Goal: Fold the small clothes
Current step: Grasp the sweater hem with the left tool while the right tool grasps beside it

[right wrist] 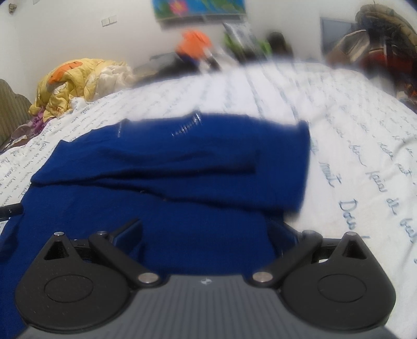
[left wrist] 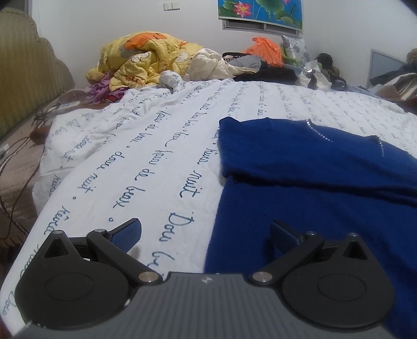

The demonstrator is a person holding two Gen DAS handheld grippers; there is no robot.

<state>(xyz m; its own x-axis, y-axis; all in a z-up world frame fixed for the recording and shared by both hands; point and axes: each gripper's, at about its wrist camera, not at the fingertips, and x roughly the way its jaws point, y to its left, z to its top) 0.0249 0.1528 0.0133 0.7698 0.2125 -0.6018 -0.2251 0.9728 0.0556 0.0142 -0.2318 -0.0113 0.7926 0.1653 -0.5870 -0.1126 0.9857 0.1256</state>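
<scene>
A blue top point(left wrist: 312, 177) lies partly folded on a white bed cover point(left wrist: 146, 146) with blue writing. Behind it sits a yellow blanket pile point(left wrist: 146, 60) — only the left view shows it sharp. The left gripper point(left wrist: 206, 234) straddles the top's edge, jaws spread wide. The right gripper point(right wrist: 206, 234) hangs over the blue cloth — jaws spread too, its view blurry.

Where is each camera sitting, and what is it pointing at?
Left wrist: sits on the left gripper, low over the bed, looking across the white bedsheet at the left edge of the blue garment; its own two open fingers show.
Right wrist: sits on the right gripper, looking over the blue garment, blurred; its own open fingers show.
Shared: both see the garment, the bedsheet, the yellow quilt and the flower picture.
</scene>
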